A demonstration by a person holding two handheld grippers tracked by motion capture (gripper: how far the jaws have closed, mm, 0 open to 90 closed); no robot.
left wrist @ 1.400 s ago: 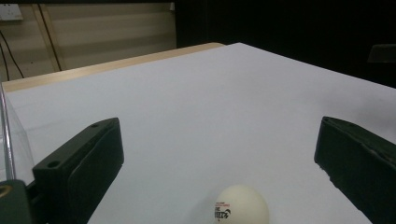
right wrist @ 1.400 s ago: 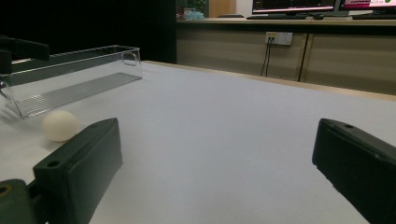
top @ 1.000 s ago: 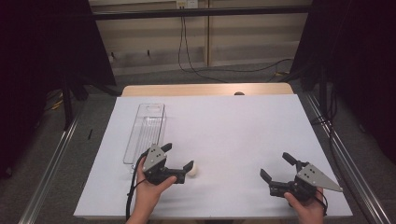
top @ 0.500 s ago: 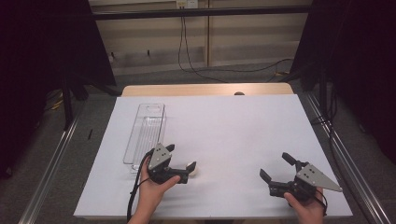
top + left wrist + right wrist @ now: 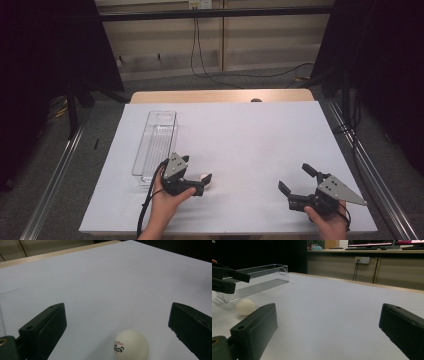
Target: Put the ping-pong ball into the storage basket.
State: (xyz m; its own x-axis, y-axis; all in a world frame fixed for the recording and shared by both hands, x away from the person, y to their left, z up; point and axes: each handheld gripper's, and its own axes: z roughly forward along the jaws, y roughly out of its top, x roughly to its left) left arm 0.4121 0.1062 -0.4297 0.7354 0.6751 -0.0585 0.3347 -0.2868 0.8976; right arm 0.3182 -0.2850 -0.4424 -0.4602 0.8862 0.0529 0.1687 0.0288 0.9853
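White ball (image 5: 131, 344) lies on the table between the left gripper's (image 5: 199, 172) wide-open jaws, outside the clear tray (image 5: 156, 145).

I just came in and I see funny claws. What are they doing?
A person holds a gripper in each hand over a white table. The left gripper has its jaws wide open around a white ping-pong ball, not squeezing it yet. A clear plastic tray lies just beside it. The right gripper waits open, off to the side.
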